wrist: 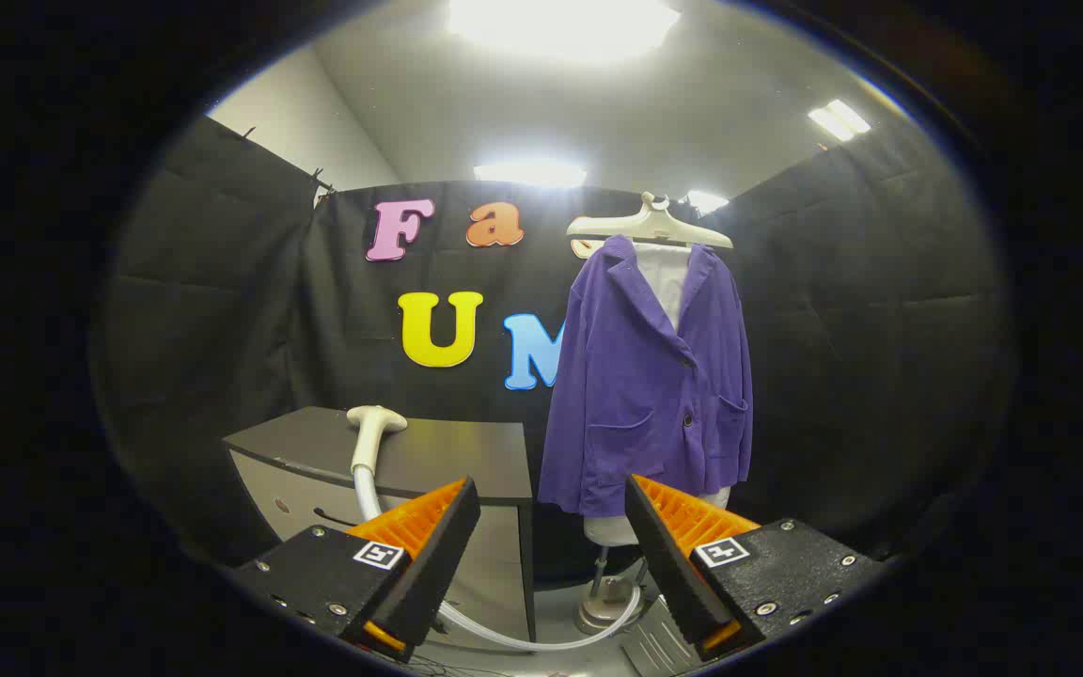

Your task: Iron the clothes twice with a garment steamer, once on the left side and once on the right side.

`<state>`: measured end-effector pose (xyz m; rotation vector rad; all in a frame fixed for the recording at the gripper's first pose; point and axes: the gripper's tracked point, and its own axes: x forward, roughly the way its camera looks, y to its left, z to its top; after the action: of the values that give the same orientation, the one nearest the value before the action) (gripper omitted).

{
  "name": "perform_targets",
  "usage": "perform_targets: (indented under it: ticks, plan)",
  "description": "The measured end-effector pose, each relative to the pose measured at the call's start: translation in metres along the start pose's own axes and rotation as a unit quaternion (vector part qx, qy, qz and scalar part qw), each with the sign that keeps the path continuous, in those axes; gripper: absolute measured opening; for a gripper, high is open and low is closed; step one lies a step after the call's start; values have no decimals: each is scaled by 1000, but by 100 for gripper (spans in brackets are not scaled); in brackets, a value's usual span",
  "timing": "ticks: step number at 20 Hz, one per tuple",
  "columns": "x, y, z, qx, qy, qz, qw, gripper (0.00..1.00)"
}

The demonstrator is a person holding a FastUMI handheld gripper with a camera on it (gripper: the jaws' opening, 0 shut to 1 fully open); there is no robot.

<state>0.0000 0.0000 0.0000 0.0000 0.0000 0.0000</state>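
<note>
A purple jacket (pixel 647 395) hangs over a white shirt on a pale hanger (pixel 650 226), set on a stand well beyond my fingers, slightly right of straight ahead. The white steamer head (pixel 372 434) lies on the dark cabinet top (pixel 452 451) beyond my left finger. Its pale hose (pixel 504 635) drops down the cabinet front and curves across the floor toward the stand's base (pixel 609 592). My gripper (pixel 553 527) is open, with nothing between the fingers, and stands some way back from both the steamer and the jacket.
The grey cabinet (pixel 494 564) stands left of the jacket stand, close ahead of my left finger. Black cloth walls close the booth on all sides. A grey ribbed plate (pixel 659 644) lies on the floor near the stand's base.
</note>
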Motion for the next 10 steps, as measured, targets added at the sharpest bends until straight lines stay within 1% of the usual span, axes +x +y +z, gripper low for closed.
perform_targets:
  ticks: [4, 10]
  plan:
    - [-4, 3, -12, 4, 11, 9, 1000, 96]
    - [-7, -6, 22, -11, -39, 3, 999, 96]
